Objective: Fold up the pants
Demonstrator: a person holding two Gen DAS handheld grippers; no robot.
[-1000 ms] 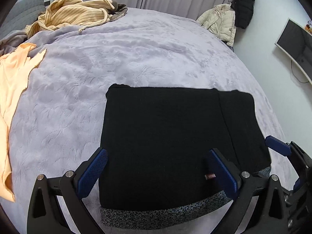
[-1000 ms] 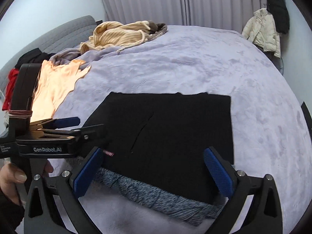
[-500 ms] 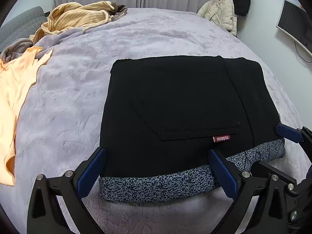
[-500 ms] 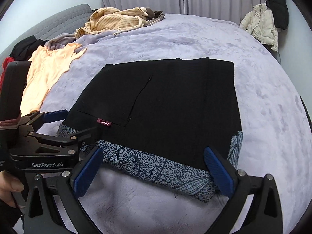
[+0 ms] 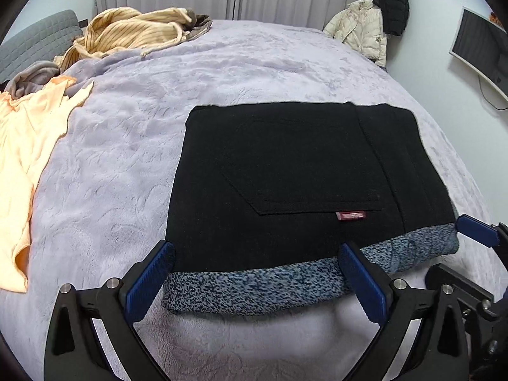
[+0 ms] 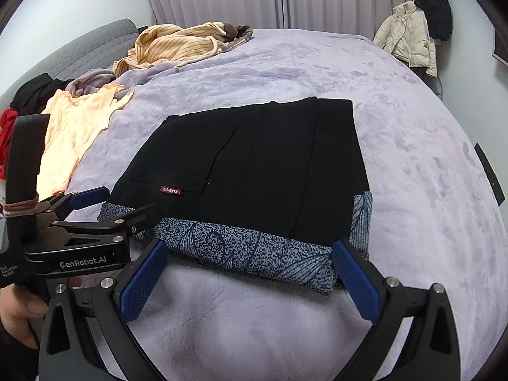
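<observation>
Above the pants' (image 5: 295, 174) near edge, both the left hand-held gripper (image 5: 257, 281) and right hand-held gripper (image 6: 249, 277) hang wide apart, holding nothing.

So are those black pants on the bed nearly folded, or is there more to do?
Nearly done, it seems. The black pants with the red pocket label already lie as a flat rectangle on the lilac plush bedspread, speckled grey lining showing along the near edge. Nothing is in hand: the left hand-held gripper and right hand-held gripper are both open. Perhaps one more fold remains.
</observation>
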